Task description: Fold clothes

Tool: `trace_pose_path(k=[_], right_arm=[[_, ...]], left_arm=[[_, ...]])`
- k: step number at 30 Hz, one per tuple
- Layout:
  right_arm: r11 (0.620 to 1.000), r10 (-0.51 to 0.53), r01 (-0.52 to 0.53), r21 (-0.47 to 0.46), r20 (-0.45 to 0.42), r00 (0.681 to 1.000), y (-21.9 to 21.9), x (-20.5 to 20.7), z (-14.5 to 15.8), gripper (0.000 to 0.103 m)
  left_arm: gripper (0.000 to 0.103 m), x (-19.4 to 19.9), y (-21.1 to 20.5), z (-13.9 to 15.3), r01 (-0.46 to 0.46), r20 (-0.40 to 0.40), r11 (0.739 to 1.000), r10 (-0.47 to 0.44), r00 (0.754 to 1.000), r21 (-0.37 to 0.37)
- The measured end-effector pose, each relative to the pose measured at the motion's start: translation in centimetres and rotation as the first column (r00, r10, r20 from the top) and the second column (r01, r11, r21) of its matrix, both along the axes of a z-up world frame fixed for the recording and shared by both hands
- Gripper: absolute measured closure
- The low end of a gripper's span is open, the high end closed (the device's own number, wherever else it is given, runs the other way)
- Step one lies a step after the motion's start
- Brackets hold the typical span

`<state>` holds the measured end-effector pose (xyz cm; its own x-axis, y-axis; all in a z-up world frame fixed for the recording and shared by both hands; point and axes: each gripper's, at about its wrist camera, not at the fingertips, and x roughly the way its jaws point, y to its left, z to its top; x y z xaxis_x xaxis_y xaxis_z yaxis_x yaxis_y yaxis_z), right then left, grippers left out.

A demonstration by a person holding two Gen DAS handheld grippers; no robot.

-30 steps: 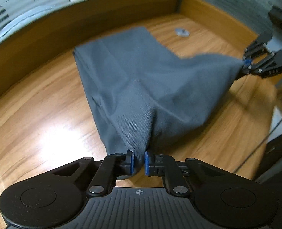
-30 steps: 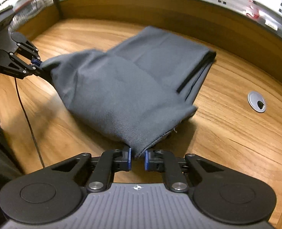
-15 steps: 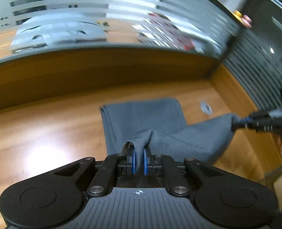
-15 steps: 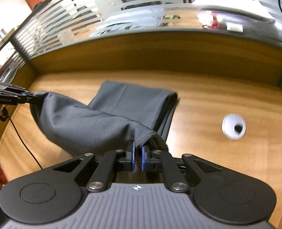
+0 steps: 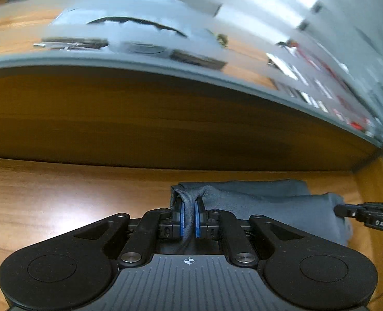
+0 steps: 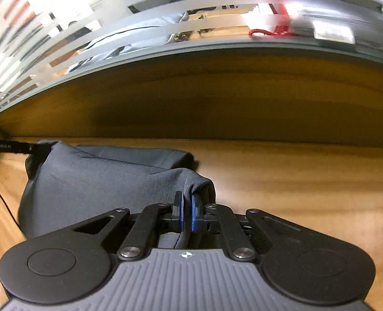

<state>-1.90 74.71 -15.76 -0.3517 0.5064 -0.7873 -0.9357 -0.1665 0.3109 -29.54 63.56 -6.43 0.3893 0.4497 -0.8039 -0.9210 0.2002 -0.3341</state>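
Grey garment [image 5: 269, 204] lies on the tabletop [image 5: 62, 197], close to the wooden back panel [image 5: 165, 129]. Since a second ago the lifted near edge has been carried over to the far edge at the panel: fold nearly laid. Left tongs [image 5: 190, 219] pinch one corner; right tongs [image 6: 187, 213] have just tightened on the other. Next, probably: lower, release.

A wooden desk [image 5: 62, 194] backed by a striped glass partition [image 6: 165, 26]
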Motion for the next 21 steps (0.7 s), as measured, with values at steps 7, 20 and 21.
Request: trace_pose_path(k=[7,20,21], right_arm=[[0.997,-0.01,0.012,0.072,-0.028,1.0,3.3,-0.4,1.1,0.098],[0.987,0.095,-0.119,0.106,0.212,0.973,5.2,-4.9,-2.1,0.09],[0.987,0.093,-0.118,0.107,0.213,0.972,4.8,-4.8,-1.6,0.083]], left_arm=[[0.093,-2.4,-0.7,1.1,-0.103,0.098,0.994,0.1,0.99,0.032],[0.085,-1.4,0.2,-2.4,-0.12,0.009,0.993,0.12,0.993,-0.003],[0.084,-1.7,0.0,-2.0,-0.117,0.017,0.993,0.117,0.993,0.002]])
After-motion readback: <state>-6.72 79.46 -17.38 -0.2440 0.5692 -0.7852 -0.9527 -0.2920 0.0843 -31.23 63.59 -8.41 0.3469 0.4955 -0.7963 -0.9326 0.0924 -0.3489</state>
